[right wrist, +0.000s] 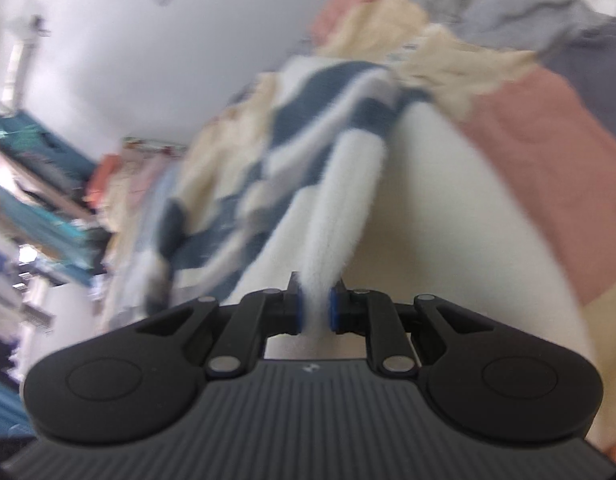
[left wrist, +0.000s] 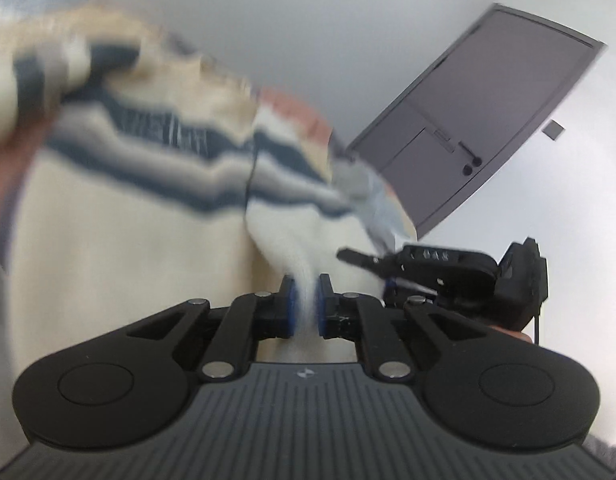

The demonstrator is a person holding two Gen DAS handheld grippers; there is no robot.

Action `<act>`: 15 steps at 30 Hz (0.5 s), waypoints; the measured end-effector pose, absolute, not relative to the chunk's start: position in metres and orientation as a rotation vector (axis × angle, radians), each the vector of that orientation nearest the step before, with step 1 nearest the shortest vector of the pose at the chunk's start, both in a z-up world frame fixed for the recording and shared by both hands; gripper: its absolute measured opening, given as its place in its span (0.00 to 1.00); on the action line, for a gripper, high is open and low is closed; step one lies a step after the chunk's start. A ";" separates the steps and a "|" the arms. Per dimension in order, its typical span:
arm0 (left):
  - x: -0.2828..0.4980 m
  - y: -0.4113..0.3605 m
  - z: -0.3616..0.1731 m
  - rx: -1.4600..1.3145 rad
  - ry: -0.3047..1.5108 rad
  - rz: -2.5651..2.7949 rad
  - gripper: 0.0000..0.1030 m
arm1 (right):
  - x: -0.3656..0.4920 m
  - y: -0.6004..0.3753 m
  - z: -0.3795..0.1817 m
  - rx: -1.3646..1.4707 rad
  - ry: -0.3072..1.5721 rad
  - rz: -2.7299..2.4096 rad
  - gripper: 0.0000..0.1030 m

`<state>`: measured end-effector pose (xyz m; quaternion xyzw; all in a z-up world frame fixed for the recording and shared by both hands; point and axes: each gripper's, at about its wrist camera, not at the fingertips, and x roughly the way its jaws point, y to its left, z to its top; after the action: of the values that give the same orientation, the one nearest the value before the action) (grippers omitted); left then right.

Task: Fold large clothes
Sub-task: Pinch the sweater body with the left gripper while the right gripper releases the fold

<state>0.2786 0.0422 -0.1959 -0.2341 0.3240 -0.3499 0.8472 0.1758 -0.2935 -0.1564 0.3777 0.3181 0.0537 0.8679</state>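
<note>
Both claws, left [left wrist: 305, 300] and right [right wrist: 316, 304], pinching bunched edges of cream fleece garment with navy-and-grey wavy stripes [left wrist: 119, 216], held aloft above patchwork bedspread [right wrist: 548, 120]: keep grips level, cloth taut, before folding.

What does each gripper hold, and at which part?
Both the left gripper and the right gripper pinch cream fabric of the cream knitted sweater with dark blue stripes; the exact part cannot be told.
</note>
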 end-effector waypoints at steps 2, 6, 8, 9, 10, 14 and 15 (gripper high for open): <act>0.285 0.057 -0.188 -0.487 0.654 -0.714 0.11 | 0.176 -0.282 -0.152 0.773 0.656 0.162 0.15; 0.300 0.083 -0.183 -0.468 0.643 -0.628 0.09 | 0.192 -0.260 -0.155 0.742 0.698 0.202 0.15; 0.306 0.095 -0.191 -0.489 0.673 -0.580 0.09 | 0.202 -0.252 -0.162 0.720 0.731 0.194 0.15; 0.309 0.100 -0.197 -0.503 0.699 -0.553 0.09 | 0.207 -0.249 -0.167 0.704 0.757 0.183 0.15; 0.311 0.102 -0.202 -0.499 0.725 -0.530 0.09 | 0.209 -0.245 -0.172 0.687 0.785 0.169 0.15; 0.324 0.094 -0.226 -0.433 0.846 -0.449 0.09 | 0.216 -0.239 -0.189 0.615 0.871 0.106 0.15; 0.326 0.090 -0.232 -0.422 0.872 -0.442 0.09 | 0.214 -0.239 -0.189 0.613 0.871 0.102 0.15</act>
<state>0.3257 0.0904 -0.2316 -0.2012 0.4156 -0.2108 0.8616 0.2145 -0.2388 -0.1889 0.2919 0.4148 0.0486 0.8604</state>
